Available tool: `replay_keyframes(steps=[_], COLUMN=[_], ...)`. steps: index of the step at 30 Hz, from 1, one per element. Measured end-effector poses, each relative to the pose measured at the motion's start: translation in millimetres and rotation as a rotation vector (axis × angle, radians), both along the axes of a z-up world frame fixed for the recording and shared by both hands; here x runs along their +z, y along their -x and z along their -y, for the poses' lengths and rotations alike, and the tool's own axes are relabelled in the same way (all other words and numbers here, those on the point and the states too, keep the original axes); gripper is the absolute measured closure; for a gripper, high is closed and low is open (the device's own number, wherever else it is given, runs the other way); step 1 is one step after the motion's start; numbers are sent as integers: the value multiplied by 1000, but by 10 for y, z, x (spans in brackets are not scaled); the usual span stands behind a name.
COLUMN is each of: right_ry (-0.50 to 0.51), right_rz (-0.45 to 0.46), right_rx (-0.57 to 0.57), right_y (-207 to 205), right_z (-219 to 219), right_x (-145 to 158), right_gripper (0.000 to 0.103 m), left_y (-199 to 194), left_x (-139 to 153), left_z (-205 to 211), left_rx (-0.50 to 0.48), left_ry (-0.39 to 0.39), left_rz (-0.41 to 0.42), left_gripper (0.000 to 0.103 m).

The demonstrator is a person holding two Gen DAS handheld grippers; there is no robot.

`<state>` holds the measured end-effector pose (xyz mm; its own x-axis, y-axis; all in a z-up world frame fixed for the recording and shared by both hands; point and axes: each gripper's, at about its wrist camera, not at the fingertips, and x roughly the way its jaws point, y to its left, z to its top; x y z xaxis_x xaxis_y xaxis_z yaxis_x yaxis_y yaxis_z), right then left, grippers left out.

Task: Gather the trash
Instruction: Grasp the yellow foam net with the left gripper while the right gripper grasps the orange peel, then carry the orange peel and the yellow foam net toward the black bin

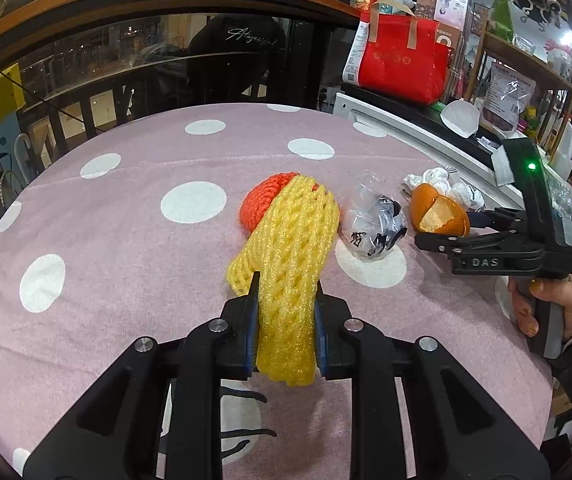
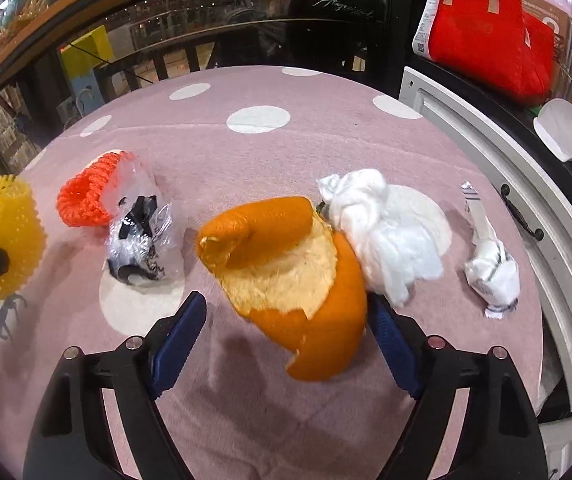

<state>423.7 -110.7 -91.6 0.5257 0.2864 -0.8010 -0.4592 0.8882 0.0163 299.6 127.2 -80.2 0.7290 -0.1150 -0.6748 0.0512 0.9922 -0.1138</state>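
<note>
My left gripper point(image 1: 287, 286) is shut on a yellow foam fruit net point(image 1: 286, 240), which is squeezed between its pads and stretches away over the cloth. Behind it lies an orange-red foam net point(image 1: 263, 196). My right gripper point(image 2: 286, 302) is open, its jaws on either side of a curled orange peel point(image 2: 286, 252). The right pad is at the peel's edge and the left pad stands clear of it. A crumpled clear wrapper with black print point(image 2: 141, 240) lies left of the peel. White tissue point(image 2: 386, 232) lies right behind the peel. A small white wrapper point(image 2: 490, 268) lies farther right.
A pink cloth with white dots point(image 1: 125, 240) covers the round table. A white cabinet point(image 2: 486, 152) borders it on the right, with a red bag point(image 1: 402, 56) on top. A person's hand point(image 1: 546, 304) holds the right gripper's handle. Dark glass stands behind the table.
</note>
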Motion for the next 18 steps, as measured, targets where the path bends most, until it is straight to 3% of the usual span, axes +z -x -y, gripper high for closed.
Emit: replay_keyframes(steps=[3,8,18], right_ry=[12,13,-105], right_rz=[1,22,10], right_rx=[4,-3,-16], right_y=[-32,21,445], right_z=[-61,-48,163], right_x=[-9,58,249], right_gripper=[33,57,65], left_y=[16,77,287], left_x=[-8,-8,42], left_z=[-7,15,146], left_rx=[-3,-11,-32], left_ry=[8,14,39], left_rz=[-4,-4,6], left_gripper=[81,81,81])
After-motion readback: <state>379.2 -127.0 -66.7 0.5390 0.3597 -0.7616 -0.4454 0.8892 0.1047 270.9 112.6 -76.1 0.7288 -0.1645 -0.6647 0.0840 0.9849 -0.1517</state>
